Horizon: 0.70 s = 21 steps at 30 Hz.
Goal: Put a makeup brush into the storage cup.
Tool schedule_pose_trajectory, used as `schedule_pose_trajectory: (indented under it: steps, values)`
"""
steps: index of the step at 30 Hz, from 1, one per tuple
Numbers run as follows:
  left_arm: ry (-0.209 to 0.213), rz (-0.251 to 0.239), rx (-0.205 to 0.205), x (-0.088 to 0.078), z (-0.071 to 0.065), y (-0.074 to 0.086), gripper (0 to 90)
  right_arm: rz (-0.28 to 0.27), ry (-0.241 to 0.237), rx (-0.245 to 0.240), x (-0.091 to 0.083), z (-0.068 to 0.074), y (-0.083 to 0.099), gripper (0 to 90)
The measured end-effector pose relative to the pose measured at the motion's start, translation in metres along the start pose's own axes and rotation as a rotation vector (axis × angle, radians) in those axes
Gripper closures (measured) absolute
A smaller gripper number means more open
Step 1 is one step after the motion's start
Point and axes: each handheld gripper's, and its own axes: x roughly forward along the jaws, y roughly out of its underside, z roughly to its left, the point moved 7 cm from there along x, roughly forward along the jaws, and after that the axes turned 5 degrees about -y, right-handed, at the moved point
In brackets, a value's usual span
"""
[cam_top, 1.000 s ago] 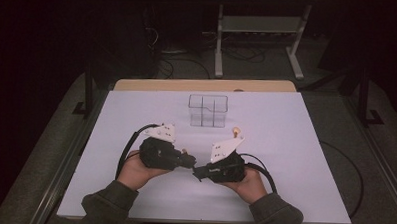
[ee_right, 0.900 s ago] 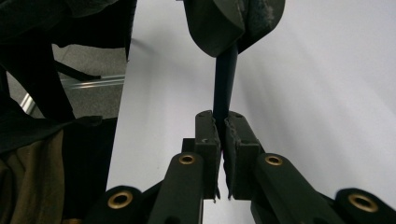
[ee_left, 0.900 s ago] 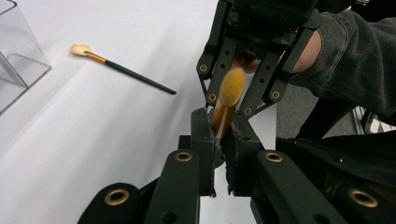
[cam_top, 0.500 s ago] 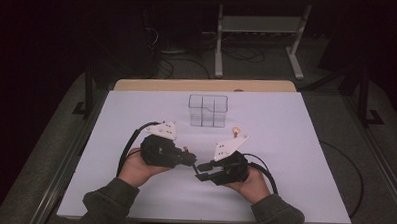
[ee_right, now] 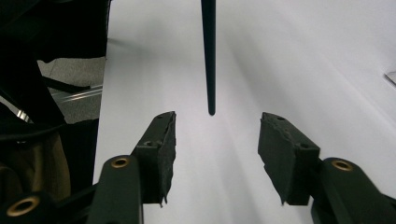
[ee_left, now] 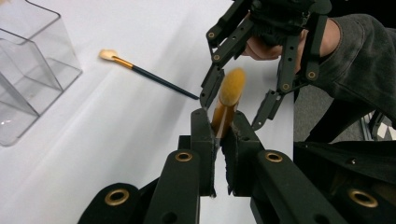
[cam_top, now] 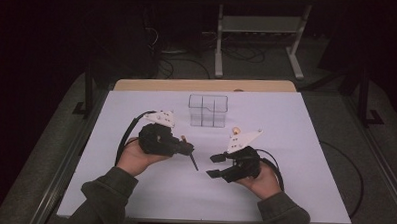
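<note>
My left gripper (cam_top: 185, 147) is shut on a makeup brush (ee_left: 232, 86) at its gold ferrule, with the orange bristle head sticking out past the jaws. The brush's black handle (cam_top: 194, 163) slants down toward the table, and its tip (ee_right: 208, 56) hangs just beyond my right gripper's open jaws. My right gripper (cam_top: 211, 165) faces left toward the handle, open with nothing in it. In the left gripper view, the right gripper (ee_left: 261, 70) stands close behind the bristles. A second brush (ee_left: 149, 74) with a pale head (cam_top: 235, 129) lies flat on the table.
A clear plastic organizer (cam_top: 208, 111) with several compartments stands at the back middle of the white table (cam_top: 295, 140). Cables trail from both grippers. A wooden strip (cam_top: 202, 85) runs along the table's far edge, with dark floor and a metal stand beyond.
The two grippers, tip to tip before, have drawn apart. My right gripper's jaws now stand open and the black handle hangs free from my left gripper.
</note>
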Motion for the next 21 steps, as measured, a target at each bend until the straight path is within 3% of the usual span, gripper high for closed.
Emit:
schedule_pose_trajectory:
  steps: [10, 21]
  values:
    - [-0.018, 0.000, -0.011, -0.003, 0.019, -0.013, 83.1, -0.005, 0.007, 0.020, -0.010, -0.008, 0.005, 39.9]
    - [-0.024, 0.003, -0.029, -0.001, 0.037, -0.024, 83.1, -0.036, 0.045, 0.061, -0.031, -0.019, 0.014, 36.6]
